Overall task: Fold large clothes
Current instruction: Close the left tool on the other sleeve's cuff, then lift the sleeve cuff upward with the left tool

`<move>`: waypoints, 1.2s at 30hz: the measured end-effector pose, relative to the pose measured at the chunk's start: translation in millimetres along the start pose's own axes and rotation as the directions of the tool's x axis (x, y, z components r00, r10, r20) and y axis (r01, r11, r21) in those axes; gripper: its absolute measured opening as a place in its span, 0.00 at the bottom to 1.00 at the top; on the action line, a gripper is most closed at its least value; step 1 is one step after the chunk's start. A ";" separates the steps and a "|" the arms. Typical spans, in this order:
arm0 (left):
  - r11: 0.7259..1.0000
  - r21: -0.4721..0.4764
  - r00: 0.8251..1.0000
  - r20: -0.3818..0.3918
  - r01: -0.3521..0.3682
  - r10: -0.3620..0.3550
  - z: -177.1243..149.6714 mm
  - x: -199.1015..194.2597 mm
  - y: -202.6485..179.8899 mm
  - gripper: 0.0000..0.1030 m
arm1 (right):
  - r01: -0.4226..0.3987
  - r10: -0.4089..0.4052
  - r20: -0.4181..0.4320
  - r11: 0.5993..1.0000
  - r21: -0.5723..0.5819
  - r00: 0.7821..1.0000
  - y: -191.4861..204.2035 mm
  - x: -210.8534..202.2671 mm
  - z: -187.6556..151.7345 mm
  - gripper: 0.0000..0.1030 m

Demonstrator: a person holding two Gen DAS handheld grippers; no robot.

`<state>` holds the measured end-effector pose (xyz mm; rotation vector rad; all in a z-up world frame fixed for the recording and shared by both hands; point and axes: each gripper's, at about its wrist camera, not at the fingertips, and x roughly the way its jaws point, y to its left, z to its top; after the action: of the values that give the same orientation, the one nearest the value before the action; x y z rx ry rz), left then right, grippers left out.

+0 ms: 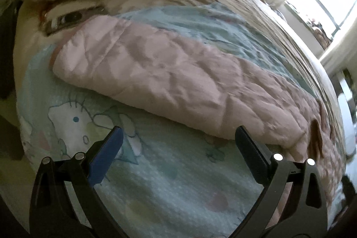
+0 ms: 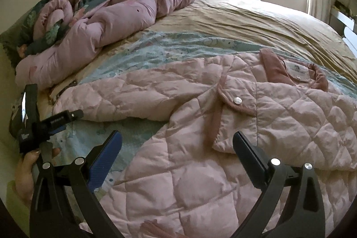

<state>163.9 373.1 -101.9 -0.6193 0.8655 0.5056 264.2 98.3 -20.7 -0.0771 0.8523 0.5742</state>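
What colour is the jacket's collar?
Dusty rose, darker than the pale pink quilted jacket; the collar shows best in the right wrist view.

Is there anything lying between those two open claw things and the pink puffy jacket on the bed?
Nothing visible. The left tool faces the pink quilted jacket's sleeve across bare blue cartoon-print blanket; the right tool hangs directly over the jacket's body.

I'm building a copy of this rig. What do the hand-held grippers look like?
Each hand-held gripper, left and right, has black forked arms with silver rivets; one finger pad is blue, the other black. The right view shows the left unit's black body with a small lit screen.
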 end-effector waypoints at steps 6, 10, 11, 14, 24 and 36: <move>0.995 -0.103 1.000 0.002 0.002 -0.002 13.4 19.6 28.4 0.91 | 0.001 -0.001 -0.009 1.000 0.023 1.000 -6.1 1.9 -5.9 0.96; 0.980 -0.196 0.999 0.015 0.031 -0.029 27.8 34.5 50.3 0.91 | 0.006 -0.006 -0.006 0.999 0.033 1.000 -11.5 -0.8 -7.8 0.96; 0.975 -0.218 0.999 0.022 0.042 -0.038 30.0 36.4 54.5 0.91 | 0.007 -0.007 -0.005 0.999 0.037 1.000 -13.9 -1.9 -8.6 0.96; 0.951 -0.298 0.996 0.054 0.087 -0.074 37.2 42.4 67.6 0.91 | 0.014 -0.013 -0.004 0.998 0.055 1.000 -21.5 -4.0 -11.2 0.96; 0.911 -0.387 0.984 0.151 0.146 -0.093 57.5 26.7 89.3 0.17 | 0.011 -0.012 0.006 0.995 0.096 1.000 -36.5 -12.5 -16.8 0.96; 0.953 -0.179 0.923 0.343 0.245 -0.173 72.5 -66.5 32.4 0.13 | -0.014 0.009 0.044 0.993 0.117 0.999 -42.8 -38.1 -18.3 0.96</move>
<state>145.7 435.1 -21.0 -0.7955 0.4264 0.4930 253.7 39.7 -12.0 0.0474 0.8431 0.5340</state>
